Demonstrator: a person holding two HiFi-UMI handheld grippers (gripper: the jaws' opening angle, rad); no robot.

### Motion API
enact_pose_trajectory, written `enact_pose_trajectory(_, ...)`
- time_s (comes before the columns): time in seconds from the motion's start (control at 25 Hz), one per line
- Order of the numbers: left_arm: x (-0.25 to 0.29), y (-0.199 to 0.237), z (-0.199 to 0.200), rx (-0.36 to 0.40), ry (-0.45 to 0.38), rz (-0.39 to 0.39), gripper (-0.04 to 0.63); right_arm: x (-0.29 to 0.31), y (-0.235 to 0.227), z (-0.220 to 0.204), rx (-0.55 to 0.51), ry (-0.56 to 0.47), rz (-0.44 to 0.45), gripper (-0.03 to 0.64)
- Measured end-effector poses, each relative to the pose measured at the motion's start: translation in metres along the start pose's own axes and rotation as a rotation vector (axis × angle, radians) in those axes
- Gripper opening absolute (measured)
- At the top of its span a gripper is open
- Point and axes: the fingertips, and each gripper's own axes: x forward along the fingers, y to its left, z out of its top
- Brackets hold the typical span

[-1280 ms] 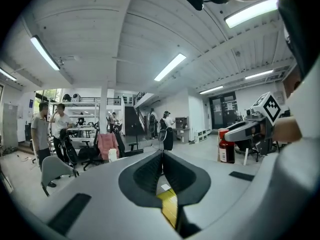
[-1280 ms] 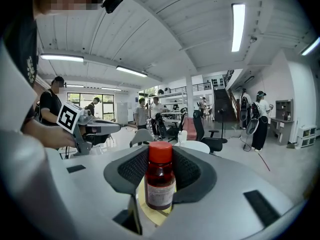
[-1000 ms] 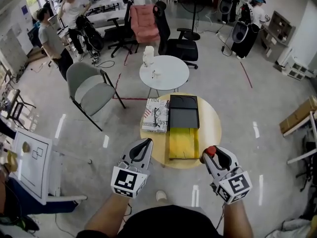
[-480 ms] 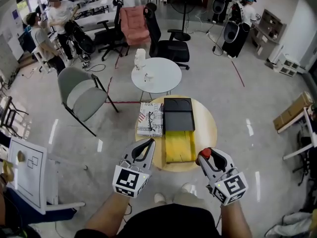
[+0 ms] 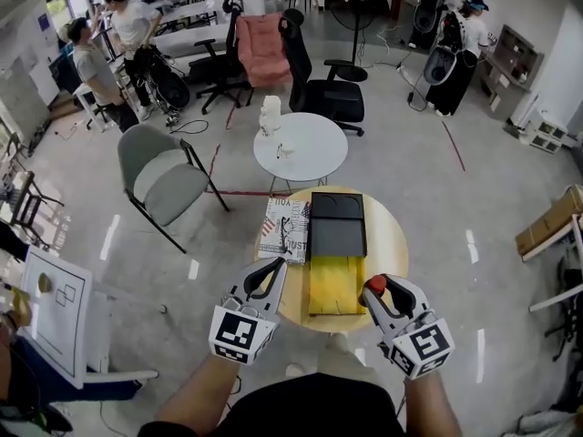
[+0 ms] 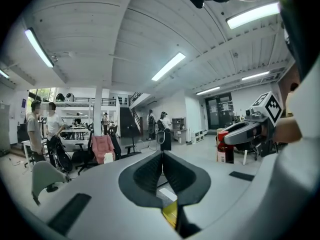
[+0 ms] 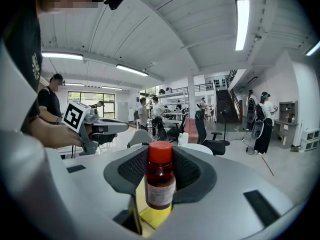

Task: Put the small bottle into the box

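the right gripper (image 5: 376, 288) is clamping the small bottle (image 7: 160, 183) by its amber body, with the jaws spread only as wide as the bottle and the red cap standing above them. it is hovering at the near right edge of the round table (image 5: 389, 235), just beside the open, yellow-lined box (image 5: 335, 285). the left gripper (image 5: 275, 266) is holding nothing, its jaws pressing together. in the head view only the bottle's cap is showing, and its label is reading too blurred to make out.

grey left gripper (image 5: 272, 266) and right gripper (image 5: 374, 288) carry black-and-white marker cubes (image 5: 239, 333); black top (image 5: 310, 410) worn.
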Motion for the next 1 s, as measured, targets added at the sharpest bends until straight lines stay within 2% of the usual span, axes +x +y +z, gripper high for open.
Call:
enact_pose_trajectory(0.16,0.019,0.005,0.001,0.021,0.006,0.005,0.018,0.023,-0.017,0.002,0.002,-0.002,0.036,0.153)
enact_pose_trajectory(0.48,0.054,0.026,-0.012,-0.010,0.038,0.053,0.018,0.066,-0.046,-0.005,0.008,0.032,0.100,0.153)
enact_pose_trajectory(1.0,0.101,0.037,-0.045,-0.064,0.089,0.063,0.018,0.110,-0.075,-0.024,0.015,0.102,0.157,0.153)
